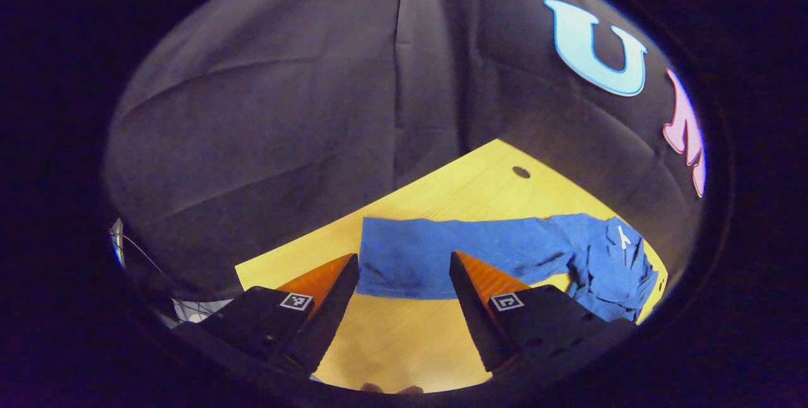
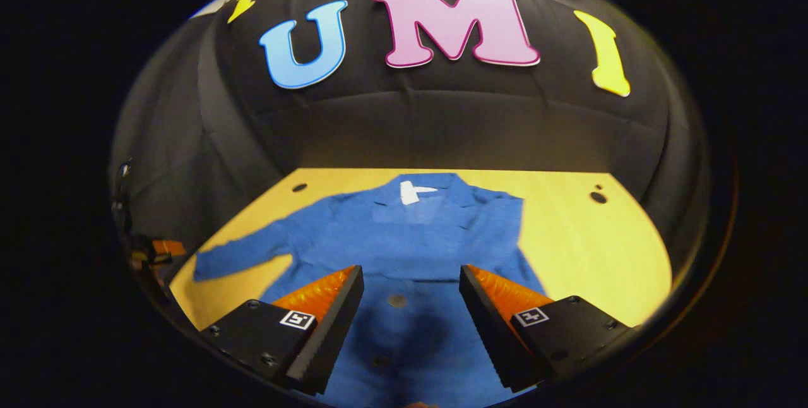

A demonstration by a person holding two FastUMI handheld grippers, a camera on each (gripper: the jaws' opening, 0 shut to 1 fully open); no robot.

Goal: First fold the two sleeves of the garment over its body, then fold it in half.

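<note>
Left claw (image 1: pixel 404 269) is wide apart, nothing between its fingers, hovering over the counter (image 1: pixel 404 338) just short of a sleeve (image 1: pixel 454 256) that lies stretched out flat. Right claw (image 2: pixel 411 278) is also wide, empty, above the garment (image 2: pixel 410 237) body w/ a button btwn its fingers. Garment is a blue shirt-jacket, soft ribbed-looking cloth, collar w/ white tag (image 2: pixel 413 191) at the far end, lying flat on the counter; one sleeve sticks out to the left in the right gripper view. Counter is yellow wood-grain, smooth, w/ small round holes (image 2: pixel 598 196) near its far corners.
</note>
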